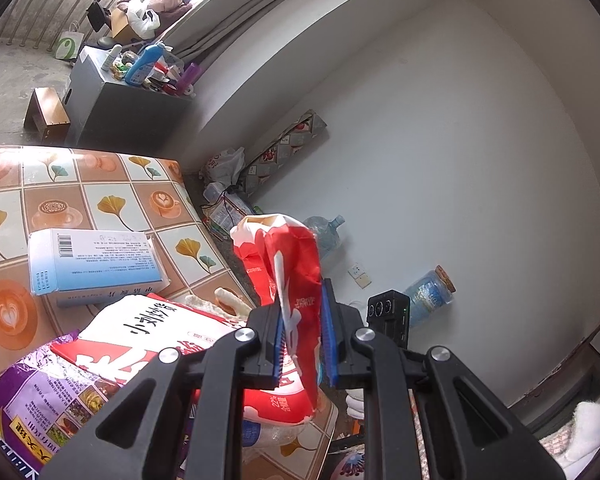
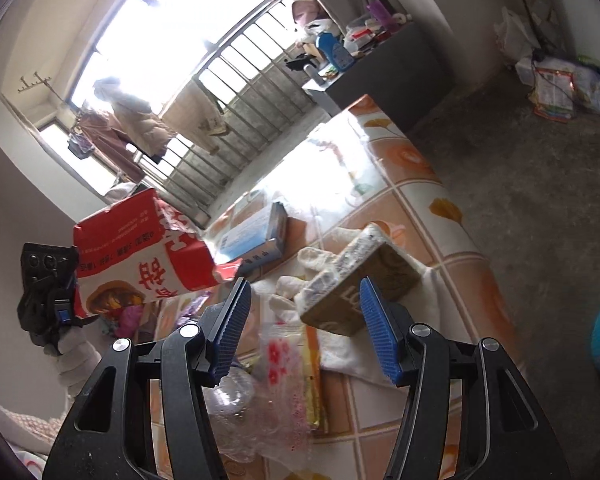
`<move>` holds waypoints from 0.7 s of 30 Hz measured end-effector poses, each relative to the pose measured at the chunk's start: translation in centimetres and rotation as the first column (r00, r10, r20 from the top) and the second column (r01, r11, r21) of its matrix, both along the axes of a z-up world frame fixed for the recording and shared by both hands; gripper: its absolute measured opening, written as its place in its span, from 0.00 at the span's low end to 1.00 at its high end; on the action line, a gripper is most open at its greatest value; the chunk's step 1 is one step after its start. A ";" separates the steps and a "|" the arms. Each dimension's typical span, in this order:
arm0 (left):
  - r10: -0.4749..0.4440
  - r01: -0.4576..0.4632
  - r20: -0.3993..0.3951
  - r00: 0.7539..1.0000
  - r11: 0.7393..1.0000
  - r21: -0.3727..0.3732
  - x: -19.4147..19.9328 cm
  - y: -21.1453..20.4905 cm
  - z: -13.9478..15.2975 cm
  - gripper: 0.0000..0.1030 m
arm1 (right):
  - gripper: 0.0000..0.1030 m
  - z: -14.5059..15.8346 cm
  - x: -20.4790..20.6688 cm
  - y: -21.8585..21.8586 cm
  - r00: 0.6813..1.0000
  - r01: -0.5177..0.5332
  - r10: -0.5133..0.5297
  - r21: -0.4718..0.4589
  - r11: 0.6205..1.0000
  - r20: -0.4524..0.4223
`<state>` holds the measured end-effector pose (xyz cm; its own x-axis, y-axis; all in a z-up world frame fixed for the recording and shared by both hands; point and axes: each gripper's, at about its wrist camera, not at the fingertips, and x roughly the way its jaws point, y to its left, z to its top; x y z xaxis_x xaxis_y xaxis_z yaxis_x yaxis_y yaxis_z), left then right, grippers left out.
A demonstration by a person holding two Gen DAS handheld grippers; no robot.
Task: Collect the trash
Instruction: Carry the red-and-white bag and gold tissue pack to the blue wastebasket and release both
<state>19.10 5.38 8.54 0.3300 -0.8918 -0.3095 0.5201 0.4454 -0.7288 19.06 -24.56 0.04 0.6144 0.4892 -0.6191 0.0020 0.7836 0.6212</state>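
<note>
Both grippers were chunky black plastic, the left gripper and right gripper alike, with ribbed blue pads and shiny silver screws at the pivots. The person wore fuzzy white gloves.

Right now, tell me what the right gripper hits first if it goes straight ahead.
Probably the brown box, tilted on the white cloth on the table; it lies just ahead of the open right gripper. Depth is unclear, so the clear plastic bag below could touch first.
</note>
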 end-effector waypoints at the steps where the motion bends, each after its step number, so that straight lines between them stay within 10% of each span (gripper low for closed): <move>1: 0.002 -0.002 -0.002 1.000 1.000 0.000 0.1 0.1 0.0 0.14 | 0.53 -0.4 0.2 -0.2 1.000 0.015 -0.015 0.003 1.000 -0.021; 10: 0.008 -0.008 -0.023 1.000 1.000 -0.011 0.6 0.4 -0.4 0.14 | 0.70 -1.4 0.9 -0.7 0.972 0.157 -0.133 0.115 0.981 -0.196; 21: -0.009 0.008 -0.042 0.999 1.000 -0.022 1.2 0.1 -1.1 0.14 | 0.70 -2.4 3.5 0.5 0.882 0.323 -0.288 0.034 0.946 -0.372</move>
